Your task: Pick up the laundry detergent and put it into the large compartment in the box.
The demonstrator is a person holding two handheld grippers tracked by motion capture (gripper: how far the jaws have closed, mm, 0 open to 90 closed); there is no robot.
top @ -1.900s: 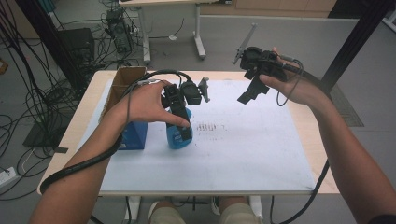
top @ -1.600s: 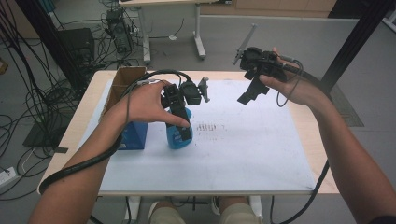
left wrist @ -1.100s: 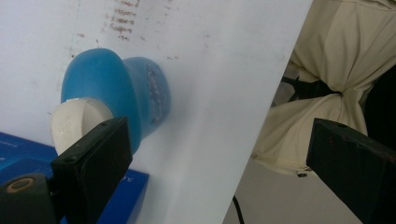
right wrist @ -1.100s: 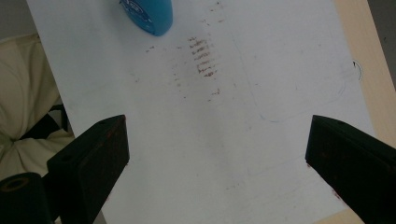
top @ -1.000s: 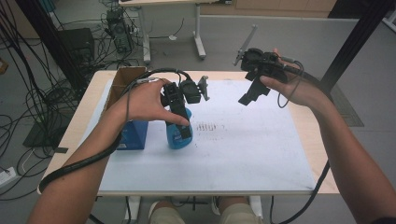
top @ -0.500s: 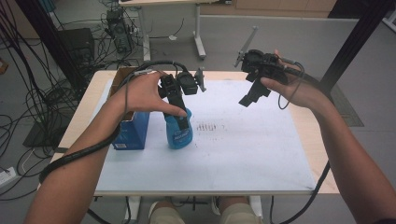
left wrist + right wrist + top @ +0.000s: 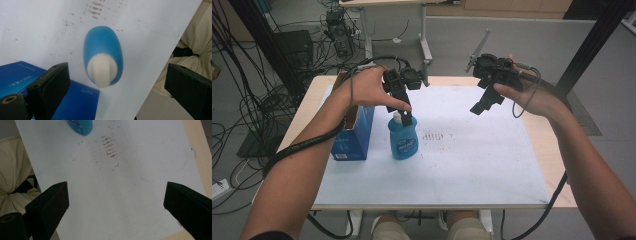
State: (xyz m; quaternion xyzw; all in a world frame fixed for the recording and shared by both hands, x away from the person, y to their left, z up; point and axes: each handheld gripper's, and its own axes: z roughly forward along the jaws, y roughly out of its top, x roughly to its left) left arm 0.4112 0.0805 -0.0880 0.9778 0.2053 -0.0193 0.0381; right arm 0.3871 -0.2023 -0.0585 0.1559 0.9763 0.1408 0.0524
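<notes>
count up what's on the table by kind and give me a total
Blue bottle with white cap: 1
Blue box: 1
White paper sheet: 1
Total: 3

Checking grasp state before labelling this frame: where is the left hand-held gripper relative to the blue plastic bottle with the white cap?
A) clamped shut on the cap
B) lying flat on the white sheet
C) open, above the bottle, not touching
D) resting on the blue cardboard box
C: in the left gripper view the left hand-held gripper has its jaws spread wide, with the blue plastic bottle's white cap standing free between them.
</notes>
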